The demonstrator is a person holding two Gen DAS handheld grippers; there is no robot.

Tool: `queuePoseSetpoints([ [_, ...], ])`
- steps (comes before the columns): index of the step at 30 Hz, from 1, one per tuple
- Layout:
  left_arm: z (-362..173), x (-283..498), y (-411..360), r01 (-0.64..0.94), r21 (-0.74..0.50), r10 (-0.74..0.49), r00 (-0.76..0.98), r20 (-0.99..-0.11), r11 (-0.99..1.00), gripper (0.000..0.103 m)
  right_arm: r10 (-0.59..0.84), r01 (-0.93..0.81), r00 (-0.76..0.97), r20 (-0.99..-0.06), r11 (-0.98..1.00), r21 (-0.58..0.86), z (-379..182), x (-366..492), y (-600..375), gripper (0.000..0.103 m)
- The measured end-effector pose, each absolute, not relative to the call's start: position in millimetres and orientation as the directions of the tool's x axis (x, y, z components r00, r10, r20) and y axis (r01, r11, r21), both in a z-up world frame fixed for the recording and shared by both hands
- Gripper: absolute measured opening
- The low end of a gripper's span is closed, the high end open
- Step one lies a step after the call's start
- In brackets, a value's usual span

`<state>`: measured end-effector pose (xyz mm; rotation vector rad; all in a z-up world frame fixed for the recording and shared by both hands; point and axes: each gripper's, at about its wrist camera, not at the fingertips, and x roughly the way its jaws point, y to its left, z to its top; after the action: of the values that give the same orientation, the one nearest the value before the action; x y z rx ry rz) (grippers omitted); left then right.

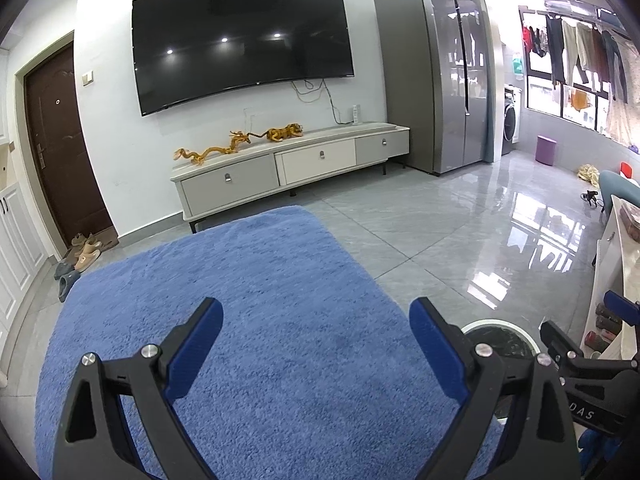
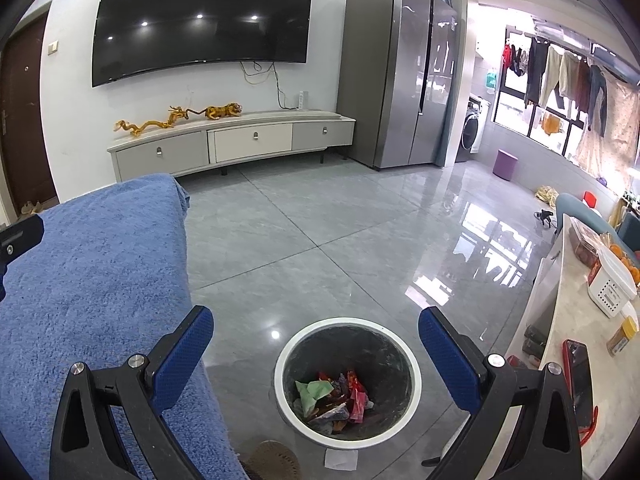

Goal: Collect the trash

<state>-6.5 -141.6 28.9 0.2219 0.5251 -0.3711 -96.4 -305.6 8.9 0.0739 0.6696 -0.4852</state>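
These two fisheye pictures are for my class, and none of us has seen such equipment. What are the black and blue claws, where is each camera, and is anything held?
Each claw is a hand-held two-finger gripper with a camera looking along its fingers. The left gripper hangs open and empty over a blue fluffy cloth. The right gripper, also open and empty, is above a round trash bin on the tiled floor, with crumpled wrappers inside. One pale scrap lies beside the bin.

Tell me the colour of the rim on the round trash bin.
White, around a dark lined inside; the round trash bin's rim shows best in the right wrist view.
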Motion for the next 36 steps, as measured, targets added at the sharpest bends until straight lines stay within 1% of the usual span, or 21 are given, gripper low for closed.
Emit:
queuePoseSetpoints([
  [24,2,14,-207,0.454,0.166,-0.281,0.758,-0.589,0.876,0.095,-0.366,0.470,0.655,-0.662,0.882,-0.022,-18,-85,-344,0.103],
  [36,4,6,-202,0.483,0.149,-0.314,0.743,-0.591,0.863,0.095,-0.387,0.486,0.654,-0.650,0.873,-0.031,-6,-91,-338,0.103],
])
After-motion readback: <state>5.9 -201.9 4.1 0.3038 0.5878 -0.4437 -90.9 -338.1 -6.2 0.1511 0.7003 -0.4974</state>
